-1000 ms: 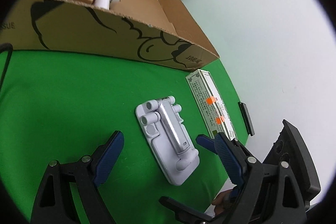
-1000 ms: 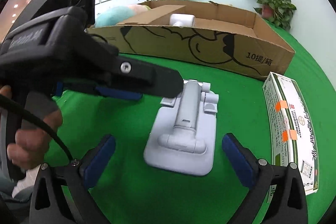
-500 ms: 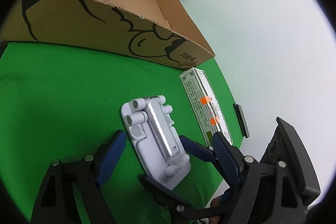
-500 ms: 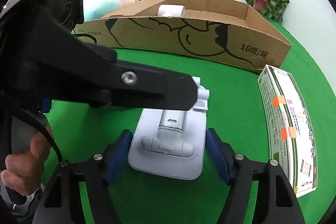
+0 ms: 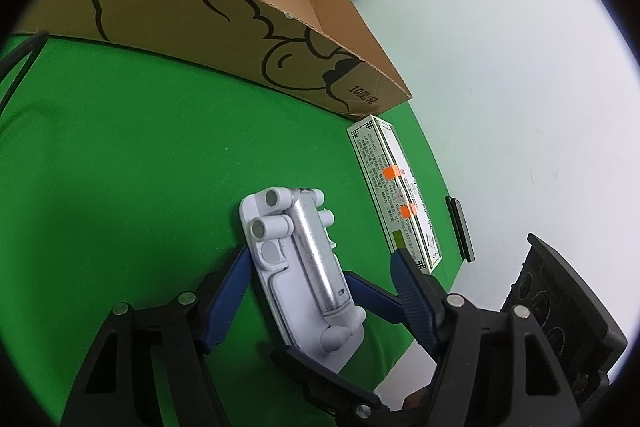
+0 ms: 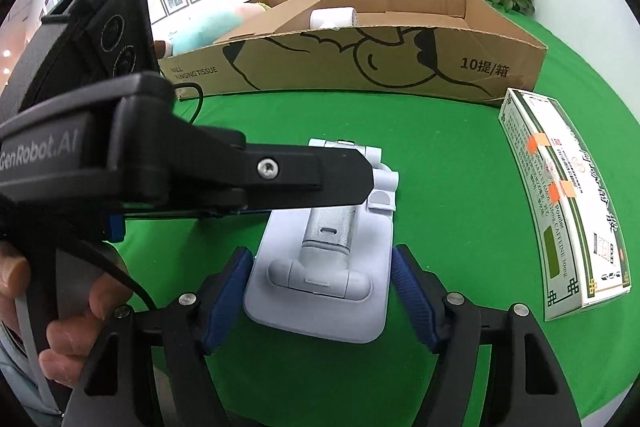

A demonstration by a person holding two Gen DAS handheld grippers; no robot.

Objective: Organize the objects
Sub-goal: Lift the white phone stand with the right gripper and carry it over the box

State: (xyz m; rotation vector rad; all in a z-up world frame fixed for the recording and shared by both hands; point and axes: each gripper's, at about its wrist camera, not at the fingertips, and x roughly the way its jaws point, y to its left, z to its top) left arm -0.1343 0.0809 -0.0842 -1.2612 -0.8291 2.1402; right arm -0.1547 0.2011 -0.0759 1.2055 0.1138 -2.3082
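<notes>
Right claw (image 6: 320,291) spread, straddling phone stand (image 6: 324,267) at frame bottom-center, stand's long axis along fingers; left claw (image 5: 320,287) spread too, w/ 1 finger beside it.

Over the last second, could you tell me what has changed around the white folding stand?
Both grippers advanced: the right gripper now brackets the white folding stand, pads near its sides; the left gripper closed in too. The brown cardboard box and the green-and-white carton stayed put.

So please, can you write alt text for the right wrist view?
An open right gripper straddles a folded white phone stand on a green table. The left gripper reaches in from the left; behind are a cardboard box and a medicine box.
</notes>
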